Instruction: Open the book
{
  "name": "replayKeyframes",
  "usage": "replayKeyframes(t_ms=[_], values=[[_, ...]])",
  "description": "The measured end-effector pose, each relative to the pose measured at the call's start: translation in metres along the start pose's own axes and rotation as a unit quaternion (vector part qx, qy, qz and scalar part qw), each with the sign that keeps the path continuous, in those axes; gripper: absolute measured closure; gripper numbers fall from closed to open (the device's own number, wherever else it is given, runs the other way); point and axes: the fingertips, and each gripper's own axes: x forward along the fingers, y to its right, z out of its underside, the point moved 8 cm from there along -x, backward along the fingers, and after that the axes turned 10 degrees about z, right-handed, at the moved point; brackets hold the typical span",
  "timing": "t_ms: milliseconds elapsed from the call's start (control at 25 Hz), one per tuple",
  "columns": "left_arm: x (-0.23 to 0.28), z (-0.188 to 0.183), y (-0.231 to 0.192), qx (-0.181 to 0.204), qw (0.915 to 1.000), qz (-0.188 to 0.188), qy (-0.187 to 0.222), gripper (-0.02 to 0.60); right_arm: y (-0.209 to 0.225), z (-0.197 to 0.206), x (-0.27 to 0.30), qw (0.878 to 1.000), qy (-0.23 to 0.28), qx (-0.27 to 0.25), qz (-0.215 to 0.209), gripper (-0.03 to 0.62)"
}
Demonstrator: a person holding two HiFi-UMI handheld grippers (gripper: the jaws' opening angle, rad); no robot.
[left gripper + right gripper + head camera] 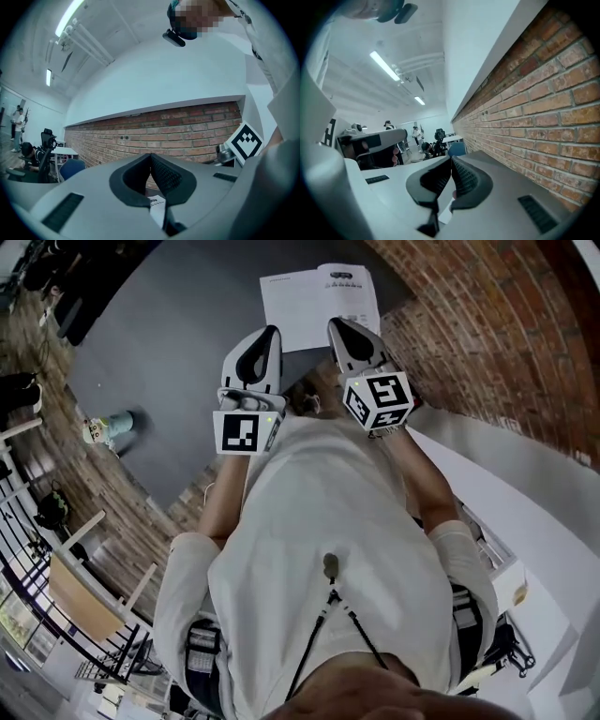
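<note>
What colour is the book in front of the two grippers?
The book is white with a little dark print; the head view shows it best.

Your left claw (270, 334) and right claw (337, 326) are raised side by side in front of your chest. Their marker cubes face you and their tips point away toward the book (314, 296). The book lies flat on the dark grey table (178, 343), showing a white printed page. A brick wall (487, 343) curves along your right.
</note>
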Motion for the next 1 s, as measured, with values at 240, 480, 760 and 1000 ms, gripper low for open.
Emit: replayKeyframes(t_ms=[240,480,760,1000], values=[[-0.001,-0.012,0.005,0.000,0.9999,0.005,0.011,0.559,-0.011,-0.034,-0.015,0.999,0.052,-0.007,-0.004,0.559],[0.001,-0.022,0.004,0.003,0.9996,0.008,0.027,0.560,-0.015,-0.050,-0.028,0.997,0.078,-0.006,0.006,0.559],[-0.002,-0.030,0.003,0.005,0.9995,0.012,0.027,0.559,-0.024,-0.058,-0.033,0.996,0.084,-0.007,0.011,0.559],[-0.004,-0.030,0.003,0.005,0.9996,0.011,0.026,0.559,-0.030,-0.059,-0.034,0.997,0.079,-0.006,0.006,0.559]])
